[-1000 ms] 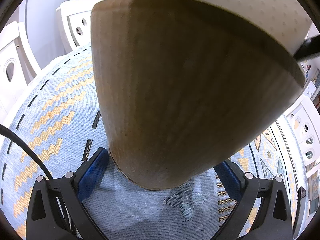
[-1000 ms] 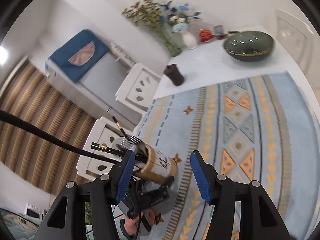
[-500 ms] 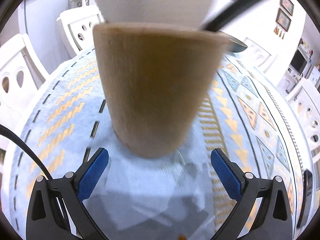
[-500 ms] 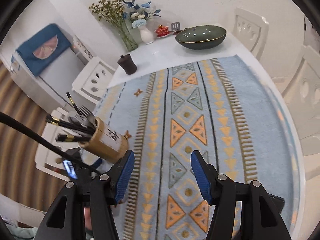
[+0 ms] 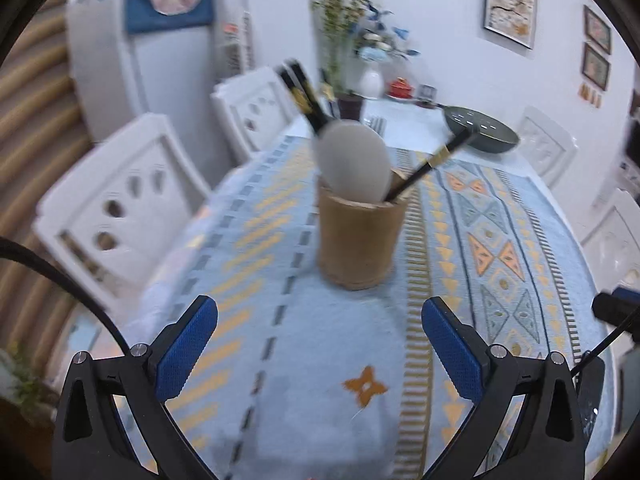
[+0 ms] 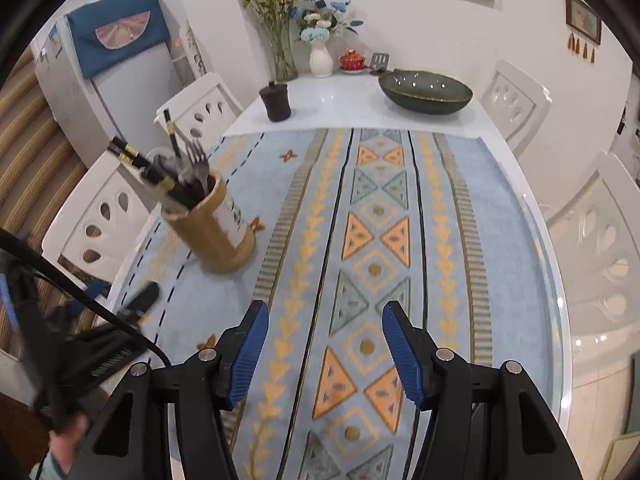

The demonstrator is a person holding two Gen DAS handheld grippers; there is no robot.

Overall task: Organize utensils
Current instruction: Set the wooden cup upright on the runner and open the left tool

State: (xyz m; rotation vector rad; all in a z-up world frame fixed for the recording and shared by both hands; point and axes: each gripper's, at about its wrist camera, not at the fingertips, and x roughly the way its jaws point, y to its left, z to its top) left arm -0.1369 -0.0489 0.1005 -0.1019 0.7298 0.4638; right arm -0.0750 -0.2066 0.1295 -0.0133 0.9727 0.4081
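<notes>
Looking along my left gripper [image 5: 320,344], I see its blue pads standing wide apart with nothing between them, and the bamboo utensil holder [image 5: 360,240] upright on the patterned table runner [image 5: 280,380] just beyond the fingertips, clear of both pads. Out of the holder stick a pale rice paddle [image 5: 354,164] and black chopsticks [image 5: 428,166] with gold bands, leaning outward over the rim; this view is blurred, so finer detail is lost. I judge the holder stiff and fairly light but top-heavy with its load, so I would take it low on the wall, well below the rim, squeezing across its round body. From my right gripper [image 6: 322,350], whose jaws are also apart and empty over the runner, the holder sits away to the left and farther off, near the table's edge beside a white chair [image 6: 100,216]. Here I can make out metal forks [image 6: 196,164] among the chopsticks, and a white label on the holder's side. The loose, smooth-handled utensils would likely rattle and shift if the holder tipped. The dark green bowl [image 6: 424,90] lies far beyond the holder on the bare white tabletop.
</notes>
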